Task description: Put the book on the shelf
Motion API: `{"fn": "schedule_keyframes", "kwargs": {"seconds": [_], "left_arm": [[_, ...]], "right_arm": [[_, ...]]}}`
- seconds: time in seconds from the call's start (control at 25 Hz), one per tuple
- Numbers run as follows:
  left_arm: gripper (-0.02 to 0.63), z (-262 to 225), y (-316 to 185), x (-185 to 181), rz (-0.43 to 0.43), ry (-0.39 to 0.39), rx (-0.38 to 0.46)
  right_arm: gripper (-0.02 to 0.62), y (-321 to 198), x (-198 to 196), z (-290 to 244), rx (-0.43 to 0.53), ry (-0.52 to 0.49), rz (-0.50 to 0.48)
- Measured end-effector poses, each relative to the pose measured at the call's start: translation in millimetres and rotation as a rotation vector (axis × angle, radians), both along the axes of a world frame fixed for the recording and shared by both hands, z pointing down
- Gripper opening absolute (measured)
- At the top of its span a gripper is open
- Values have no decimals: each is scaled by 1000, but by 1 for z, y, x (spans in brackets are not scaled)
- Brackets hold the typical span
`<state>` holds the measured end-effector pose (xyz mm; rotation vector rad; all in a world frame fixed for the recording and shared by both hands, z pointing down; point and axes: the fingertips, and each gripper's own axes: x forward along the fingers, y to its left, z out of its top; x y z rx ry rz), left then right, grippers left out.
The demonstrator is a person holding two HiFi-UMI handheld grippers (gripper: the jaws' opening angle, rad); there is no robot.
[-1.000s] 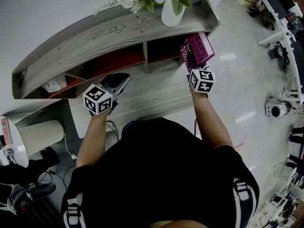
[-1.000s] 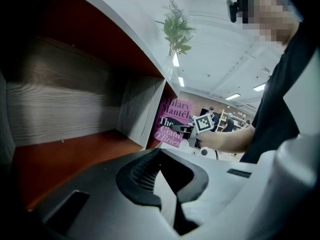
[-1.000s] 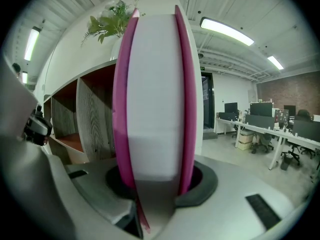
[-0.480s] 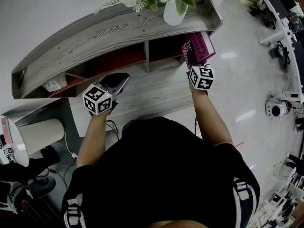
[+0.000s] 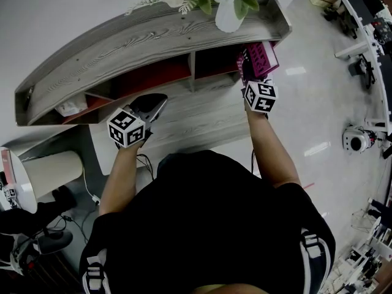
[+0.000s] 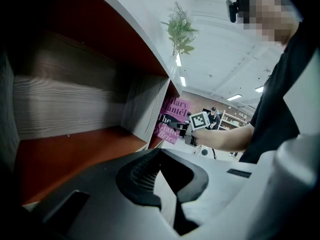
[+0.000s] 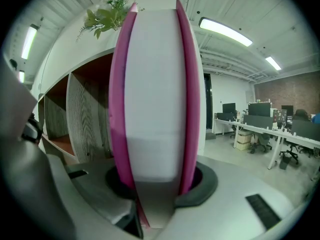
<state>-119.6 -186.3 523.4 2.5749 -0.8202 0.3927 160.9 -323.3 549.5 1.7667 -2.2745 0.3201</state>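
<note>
Book (image 7: 155, 99): magenta covers and a white page block. It stood upright and edge-on, filling the centre of the right gripper view. The left gripper view showed white lettering on its cover.
Book, place: upper right of centre in the head view, at the mouth of the right-end compartment of the shelf (image 5: 153, 38). It was partly under the top board; I could not tell how far in it sat.
Right gripper (image 5: 252, 78): jaws pinched the book at its near edge, one jaw against each cover.
Left gripper (image 5: 154, 106): jaws pressed together with nothing between them. It was left of centre in the head view, in front of the middle compartment and well apart from the book.
Shelf, look: grey wood-grain boards, red-brown inner faces, upright dividers.
Top board: a white vase (image 5: 228, 18) of flowers stood at the upper middle of the head view, above the book.
</note>
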Motion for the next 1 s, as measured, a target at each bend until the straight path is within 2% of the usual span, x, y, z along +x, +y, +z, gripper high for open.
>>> {"fn": "schedule_keyframes", "kwargs": {"seconds": [1.0], "left_arm": [[20, 14, 0, -10, -8, 2, -32]], "right_arm": [[152, -24, -8, 1, 20, 17, 9]]}}
